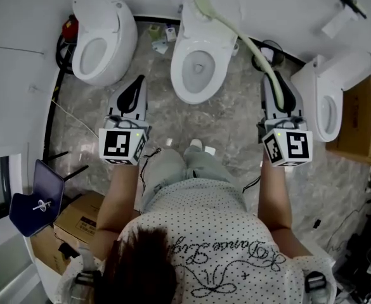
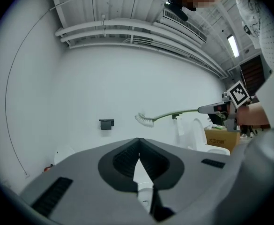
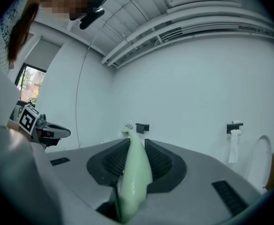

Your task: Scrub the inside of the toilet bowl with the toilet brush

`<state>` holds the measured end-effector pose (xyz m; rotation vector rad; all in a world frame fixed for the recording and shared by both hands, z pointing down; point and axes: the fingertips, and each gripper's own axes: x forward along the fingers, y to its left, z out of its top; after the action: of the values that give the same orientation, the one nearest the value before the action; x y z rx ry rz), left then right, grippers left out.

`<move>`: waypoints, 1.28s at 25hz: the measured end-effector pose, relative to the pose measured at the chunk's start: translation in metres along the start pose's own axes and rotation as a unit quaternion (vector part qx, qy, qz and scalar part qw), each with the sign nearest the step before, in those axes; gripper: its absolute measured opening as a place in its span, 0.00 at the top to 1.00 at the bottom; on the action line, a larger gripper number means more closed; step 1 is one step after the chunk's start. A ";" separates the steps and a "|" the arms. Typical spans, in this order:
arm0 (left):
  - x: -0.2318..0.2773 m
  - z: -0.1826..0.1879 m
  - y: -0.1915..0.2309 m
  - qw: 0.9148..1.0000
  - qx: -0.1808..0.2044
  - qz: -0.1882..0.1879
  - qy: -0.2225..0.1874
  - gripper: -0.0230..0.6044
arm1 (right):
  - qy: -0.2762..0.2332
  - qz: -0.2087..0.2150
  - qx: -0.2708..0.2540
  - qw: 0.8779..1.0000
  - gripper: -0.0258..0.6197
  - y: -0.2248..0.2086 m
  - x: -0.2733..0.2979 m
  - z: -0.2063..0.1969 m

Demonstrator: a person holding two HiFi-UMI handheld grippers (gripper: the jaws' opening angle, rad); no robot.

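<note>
right gripper (image 1: 275, 81) pinches toilet brush (image 1: 236, 33) handle; shaft level, bristles ahead-left; left gripper (image 1: 136, 84) jaws together.

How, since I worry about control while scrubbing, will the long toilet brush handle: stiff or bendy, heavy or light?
Probably bendy: the toilet brush shows a long, thin green handle curving from the right gripper toward the middle toilet. Likely light, since it is held level from one end. Its smooth handle might twist between the jaws.
</note>
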<state>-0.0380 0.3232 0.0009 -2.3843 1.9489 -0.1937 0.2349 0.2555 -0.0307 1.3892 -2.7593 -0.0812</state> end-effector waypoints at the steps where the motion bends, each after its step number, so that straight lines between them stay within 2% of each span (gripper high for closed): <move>1: 0.007 0.002 0.001 1.000 0.000 0.003 -0.001 0.96 | -0.001 0.002 0.002 1.000 0.79 -0.004 0.006 0.000; 8: 0.042 0.016 0.012 1.000 0.005 0.005 -0.010 0.96 | -0.004 0.007 0.010 1.000 0.79 -0.019 0.032 0.000; 14: 0.101 0.014 0.039 1.000 0.007 -0.019 -0.015 0.96 | 0.008 -0.011 0.010 1.000 0.79 -0.037 0.070 -0.007; 19: 0.164 0.011 0.074 0.999 -0.002 -0.049 -0.023 0.96 | 0.018 -0.040 0.007 0.999 0.79 -0.048 0.120 -0.010; 26: 0.254 0.001 0.133 0.994 -0.004 -0.104 -0.013 0.96 | 0.029 -0.076 0.013 0.997 0.79 -0.052 0.208 -0.011; 32: 0.313 -0.026 0.168 0.988 -0.010 -0.151 0.007 0.96 | 0.049 -0.109 0.016 0.993 0.79 -0.046 0.256 -0.028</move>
<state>-0.1434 -0.0165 0.0251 -2.6877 1.5904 -0.2043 0.1212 0.0215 -0.0001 1.6507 -2.5323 0.0240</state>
